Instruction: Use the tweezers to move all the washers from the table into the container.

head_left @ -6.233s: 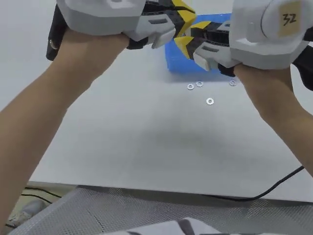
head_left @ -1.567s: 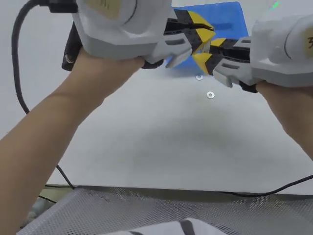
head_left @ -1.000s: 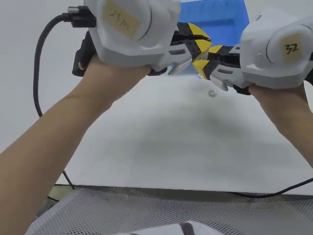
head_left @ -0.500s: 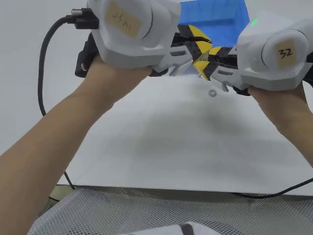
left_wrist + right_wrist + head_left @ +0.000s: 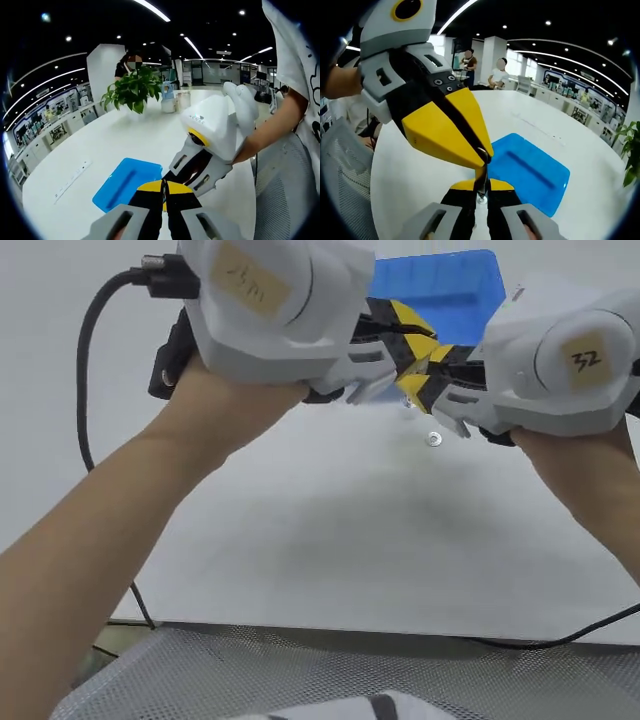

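Meeting tip to tip toward the surface's [image 5: 330, 530] far edge, the closed left hand-held gripper [image 5: 482, 152] steadies tweezers [image 5: 480, 177] pinched by the right hand-held gripper [image 5: 481, 192], likely regripping, a washer [image 5: 433, 439] lying near the container [image 5: 440, 285].

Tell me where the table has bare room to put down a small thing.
The wide white table between the washer and the near edge is bare, with the forearm on its left. It is crowded before the blue container, where the left gripper and the right gripper meet by the washer.
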